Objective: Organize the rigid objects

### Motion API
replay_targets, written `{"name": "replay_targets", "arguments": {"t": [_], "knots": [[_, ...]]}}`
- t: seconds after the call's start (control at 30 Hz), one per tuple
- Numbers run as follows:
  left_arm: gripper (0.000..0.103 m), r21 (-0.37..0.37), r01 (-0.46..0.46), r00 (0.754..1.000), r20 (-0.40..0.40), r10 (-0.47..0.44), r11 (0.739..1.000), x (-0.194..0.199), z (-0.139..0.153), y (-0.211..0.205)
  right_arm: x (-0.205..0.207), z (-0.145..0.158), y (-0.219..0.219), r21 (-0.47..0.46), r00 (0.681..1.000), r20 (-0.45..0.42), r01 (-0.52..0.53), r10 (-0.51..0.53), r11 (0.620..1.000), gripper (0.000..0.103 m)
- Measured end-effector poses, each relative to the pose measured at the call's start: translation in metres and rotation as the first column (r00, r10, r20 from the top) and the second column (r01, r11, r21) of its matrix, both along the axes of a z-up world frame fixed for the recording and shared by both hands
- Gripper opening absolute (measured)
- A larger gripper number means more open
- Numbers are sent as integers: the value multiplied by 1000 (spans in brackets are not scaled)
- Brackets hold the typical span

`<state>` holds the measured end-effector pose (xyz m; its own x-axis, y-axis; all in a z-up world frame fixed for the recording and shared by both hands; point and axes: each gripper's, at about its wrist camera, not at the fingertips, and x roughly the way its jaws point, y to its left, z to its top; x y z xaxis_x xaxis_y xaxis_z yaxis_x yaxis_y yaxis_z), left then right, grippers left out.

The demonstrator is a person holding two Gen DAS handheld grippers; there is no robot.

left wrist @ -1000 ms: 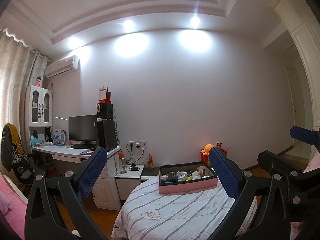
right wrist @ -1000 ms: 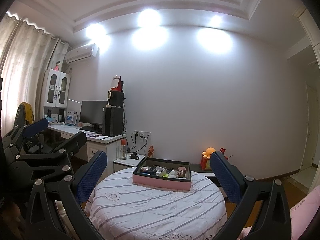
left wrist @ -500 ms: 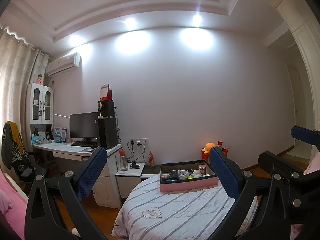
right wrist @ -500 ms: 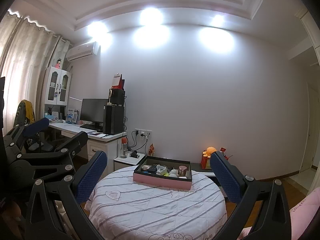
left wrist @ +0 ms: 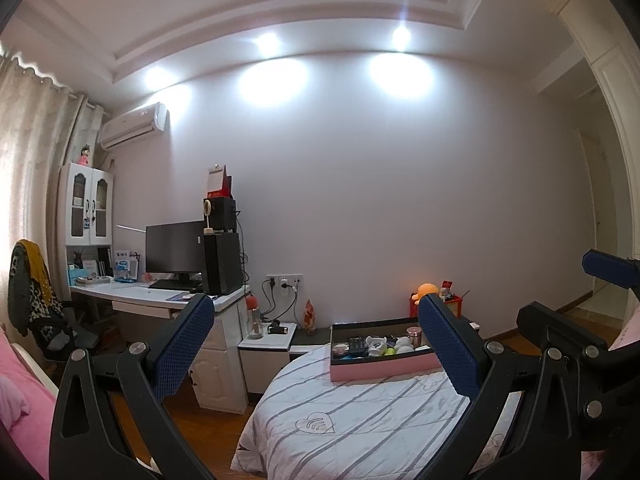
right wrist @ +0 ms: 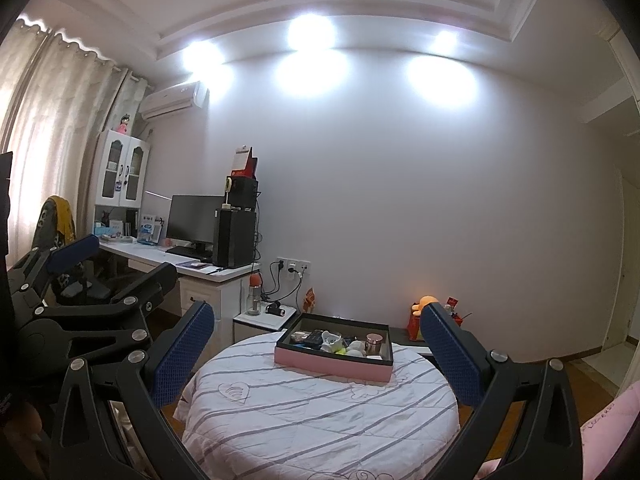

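Both claws gape wide, empty, facing pink-sided tray [right wrist: 332,364] cluttered with small items.

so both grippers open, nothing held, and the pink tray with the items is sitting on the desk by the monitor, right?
Not the desk. Right wrist view shows the pink tray on the round striped-cloth table, apart from the desk. Left gripper and right gripper are open, nothing held.

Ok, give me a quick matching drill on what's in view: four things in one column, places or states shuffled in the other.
Things:
1. pink box
2. monitor
3. doll
4. right hand-held gripper

Places or states:
A. on top of the white cabinet
B. open, holding nothing
C. on the striped round table
D. on the desk

Pairs: 1-C, 2-D, 3-A, 4-B
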<state>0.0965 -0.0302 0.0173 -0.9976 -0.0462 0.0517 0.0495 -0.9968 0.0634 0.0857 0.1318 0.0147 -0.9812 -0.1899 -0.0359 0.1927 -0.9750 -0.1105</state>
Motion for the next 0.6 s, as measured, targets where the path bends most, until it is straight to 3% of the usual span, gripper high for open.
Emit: {"name": "replay_targets", "arguments": {"t": [0.6], "knots": [[103,0,1,1000,-7,-1,1000,3,-4,-5,-3,0,-2,12,1000,2,-6,6,1000,103]]}}
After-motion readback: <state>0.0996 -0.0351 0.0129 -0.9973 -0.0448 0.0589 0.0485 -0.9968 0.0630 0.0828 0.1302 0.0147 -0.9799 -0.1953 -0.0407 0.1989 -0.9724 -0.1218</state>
